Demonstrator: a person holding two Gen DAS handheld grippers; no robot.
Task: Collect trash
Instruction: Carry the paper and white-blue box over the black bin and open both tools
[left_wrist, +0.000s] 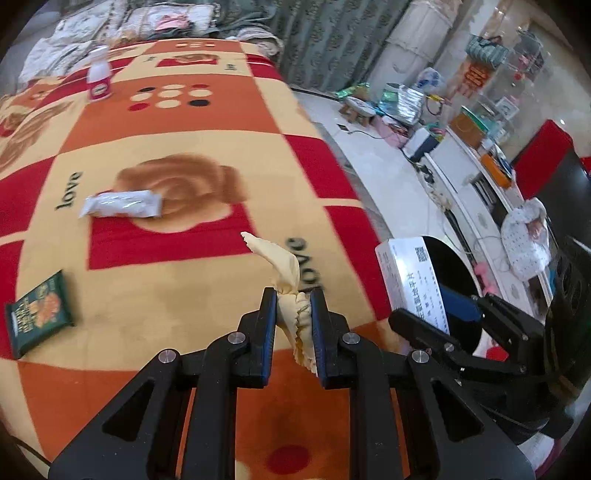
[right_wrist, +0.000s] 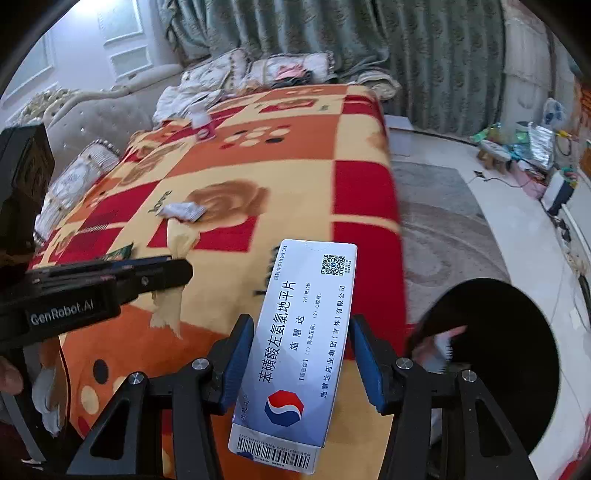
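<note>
Fingers (right_wrist: 364, 354) around white, blue-printed carton (right_wrist: 299, 339)

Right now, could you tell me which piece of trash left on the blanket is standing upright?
The small bottle at the far end; the white packet and green packet lie flat.

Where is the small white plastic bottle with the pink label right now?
The small white plastic bottle with the pink label stands upright at the far end of the patterned blanket, near the cushions, upper left in both views.

We see much free blanket (left_wrist: 177, 122) in the frame's middle; the white packet (left_wrist: 120, 204), green pack (left_wrist: 38, 308) at left and bottle (left_wrist: 99, 75) upper left stand in the way.
</note>
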